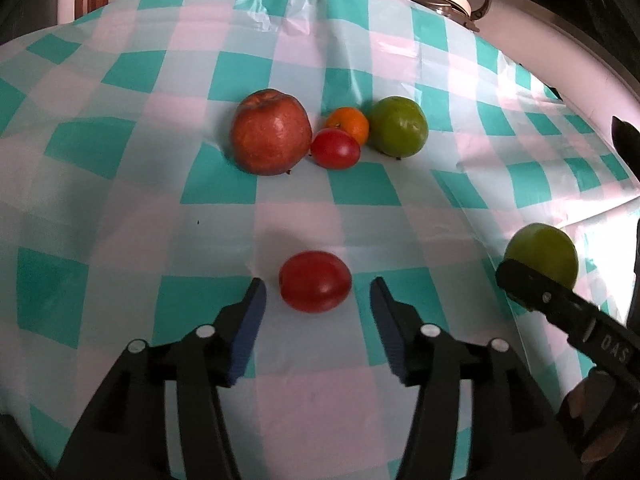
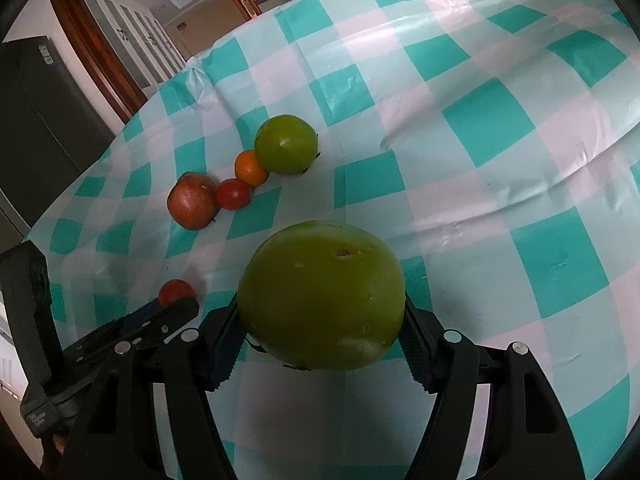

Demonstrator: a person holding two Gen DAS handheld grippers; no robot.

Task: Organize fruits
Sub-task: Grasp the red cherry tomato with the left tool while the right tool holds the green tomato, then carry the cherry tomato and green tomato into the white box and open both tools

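A: Pinching the large round green fruit [image 2: 322, 296], the right gripper [image 2: 320, 332] has its ribbed pads pressed on both flanks, presumably so it cannot roll while carried.

B: And the left gripper [image 1: 318, 300]?

A: Spread wide, touching nothing. A small glossy red tomato-like fruit [image 1: 315, 286] lies on the teal, white and pink checked plastic tablecloth [image 1: 120, 208] just ahead, lined up between its blue-padded fingers [image 1: 250, 330].

B: Where would the fruits go?

A: Likely the row farther back: a big mottled red apple [image 1: 271, 132], a second small red fruit [image 1: 335, 148], a small orange citrus [image 1: 347, 124] and another green fruit [image 1: 398, 127], nearly touching. I judge both loose pieces belong there, matched by colour.
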